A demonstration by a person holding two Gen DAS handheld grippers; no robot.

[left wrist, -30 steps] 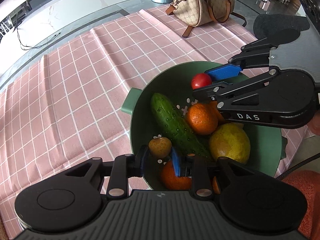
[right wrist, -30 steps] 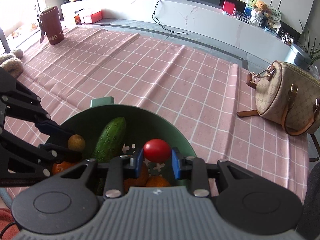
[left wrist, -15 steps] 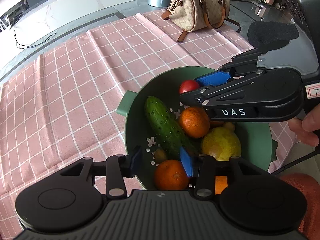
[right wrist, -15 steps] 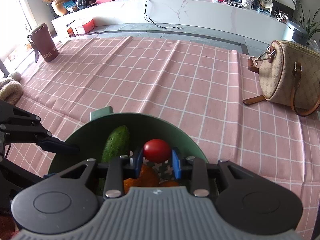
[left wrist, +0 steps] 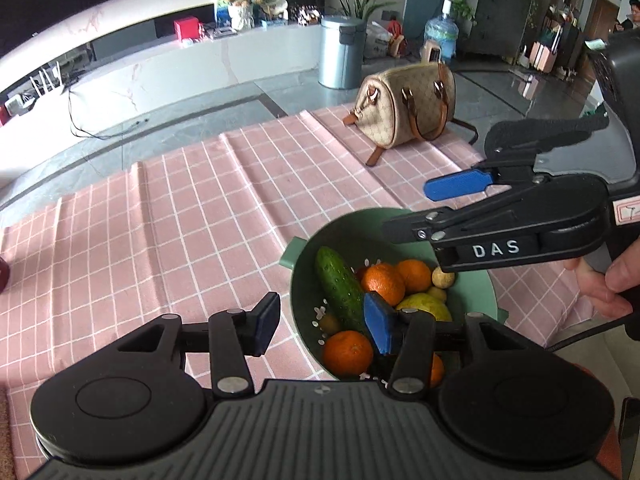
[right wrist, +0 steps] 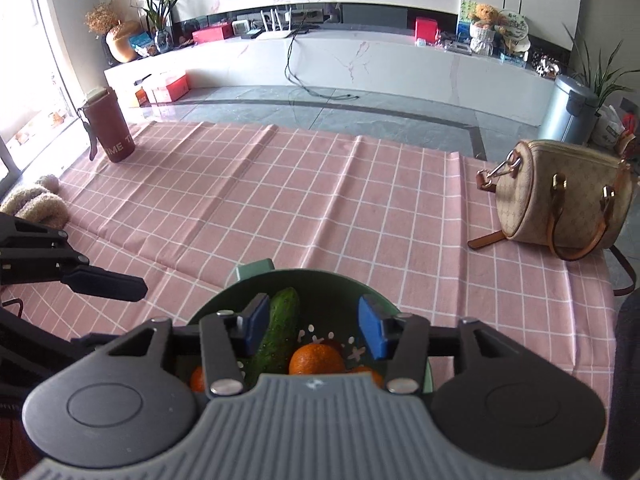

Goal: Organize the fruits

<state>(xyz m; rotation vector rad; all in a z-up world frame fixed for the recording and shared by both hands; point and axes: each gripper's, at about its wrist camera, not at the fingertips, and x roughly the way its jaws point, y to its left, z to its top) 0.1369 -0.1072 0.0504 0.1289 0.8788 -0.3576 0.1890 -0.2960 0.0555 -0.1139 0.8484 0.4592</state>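
Note:
A green colander bowl (left wrist: 298, 280) on the pink checked cloth holds a cucumber (left wrist: 340, 284), several oranges (left wrist: 382, 282), a yellow pear (left wrist: 424, 304) and a small brown fruit (left wrist: 443, 278). My left gripper (left wrist: 324, 326) hangs above the bowl's near left rim. Its jaws are opening and nothing is between them. My right gripper (left wrist: 428, 210) hovers over the bowl's far side, jaws opening and empty. In the right wrist view that gripper (right wrist: 312, 324) frames the cucumber (right wrist: 280, 328) and an orange (right wrist: 316, 358) below it. A sliver of red tomato (right wrist: 335, 345) shows behind the orange.
A beige handbag (left wrist: 404, 108) stands at the cloth's far right corner. A brown bottle sleeve (right wrist: 108, 128) and a fluffy beige thing (right wrist: 36, 204) are at the far left. The pink cloth (right wrist: 320, 200) stretches beyond the bowl. A person's hand (left wrist: 608, 284) grips the right handle.
Both grippers have risen away from the bowl and opened. The right one let the red tomato go, and the left one released the small brown fruit; both fruits now lie in the bowl.

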